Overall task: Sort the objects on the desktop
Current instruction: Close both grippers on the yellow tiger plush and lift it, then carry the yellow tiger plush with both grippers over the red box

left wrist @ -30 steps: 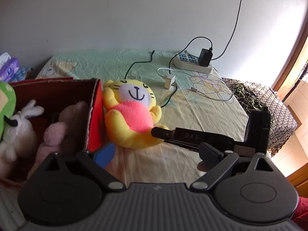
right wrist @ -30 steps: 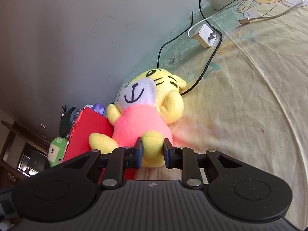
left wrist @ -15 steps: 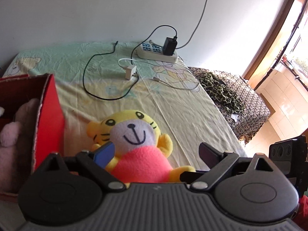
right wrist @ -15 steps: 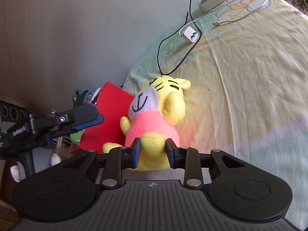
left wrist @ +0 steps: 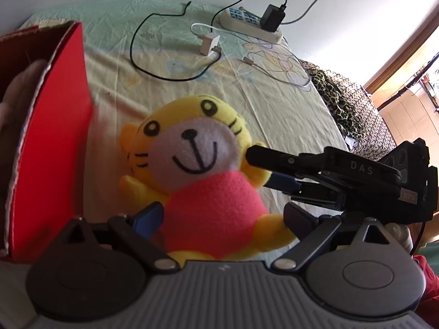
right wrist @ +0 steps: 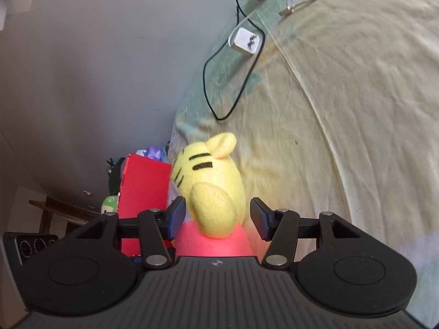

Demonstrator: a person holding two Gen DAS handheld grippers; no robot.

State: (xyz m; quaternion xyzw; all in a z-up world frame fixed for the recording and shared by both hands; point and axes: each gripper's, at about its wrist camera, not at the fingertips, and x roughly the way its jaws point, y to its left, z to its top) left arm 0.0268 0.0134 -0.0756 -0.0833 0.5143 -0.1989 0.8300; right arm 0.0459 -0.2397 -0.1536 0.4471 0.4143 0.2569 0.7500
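Observation:
A yellow tiger plush in a pink shirt sits upright on the bed sheet, just right of the red cardboard box. My left gripper is open and straddles its pink body; the blue left pad touches the shirt. My right gripper comes in from the right at the plush's arm. In the right wrist view the right gripper is open, with a gap on both sides of the yellow arm. The red box stands behind the plush.
Pale plush toys lie inside the box. A power strip, a white charger and black and white cables lie on the far sheet. A leopard-print cloth covers the right edge. A green toy shows past the box.
My right gripper's fingers have spread and let go of the plush limb they were squeezing. My left gripper has closed in, so the plush now sits between its fingers.

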